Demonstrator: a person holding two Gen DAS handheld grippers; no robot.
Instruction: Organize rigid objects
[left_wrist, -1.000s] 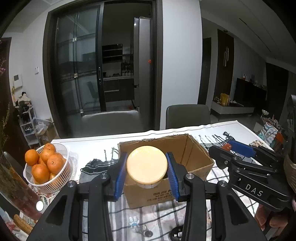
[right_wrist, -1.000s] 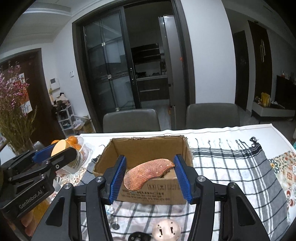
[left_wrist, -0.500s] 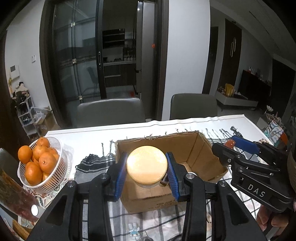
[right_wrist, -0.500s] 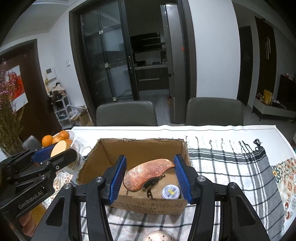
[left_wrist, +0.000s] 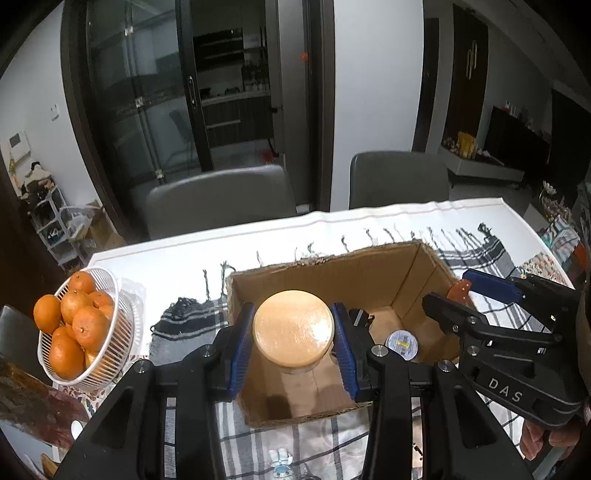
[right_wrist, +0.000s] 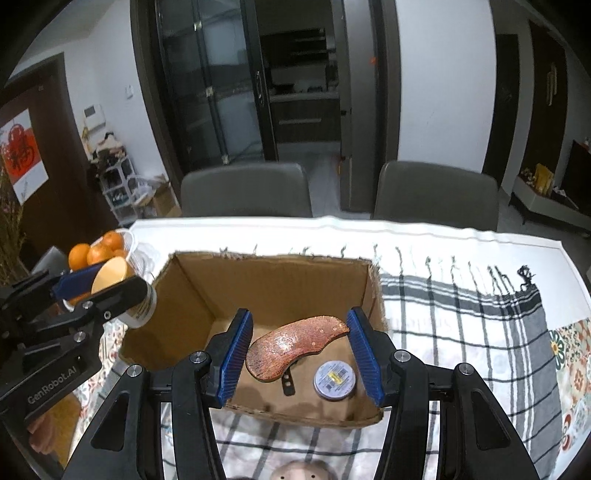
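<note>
An open cardboard box (left_wrist: 332, 266) (right_wrist: 192, 291) stands on the checked cloth. My left gripper (left_wrist: 293, 343) is shut on a jar with a round wooden lid (left_wrist: 293, 330) and holds it above the box's left part; the jar also shows in the right wrist view (right_wrist: 122, 291). My right gripper (right_wrist: 299, 350) is shut on a curved copper-brown flat piece (right_wrist: 295, 341) over the box's inside. A small round tin (right_wrist: 335, 378) (left_wrist: 402, 342) and a black part (right_wrist: 287, 384) lie on the box floor.
A white basket of oranges (left_wrist: 74, 328) stands left of the box. Two grey chairs (right_wrist: 245, 190) (right_wrist: 436, 195) stand at the table's far side. A small figure (left_wrist: 280, 461) and a round beige object (right_wrist: 299, 470) lie on the cloth in front of the box.
Both grippers have risen and moved forward over the box, so I now look down into it. The tin and black part on its floor have come into view. Both grips are unchanged.
</note>
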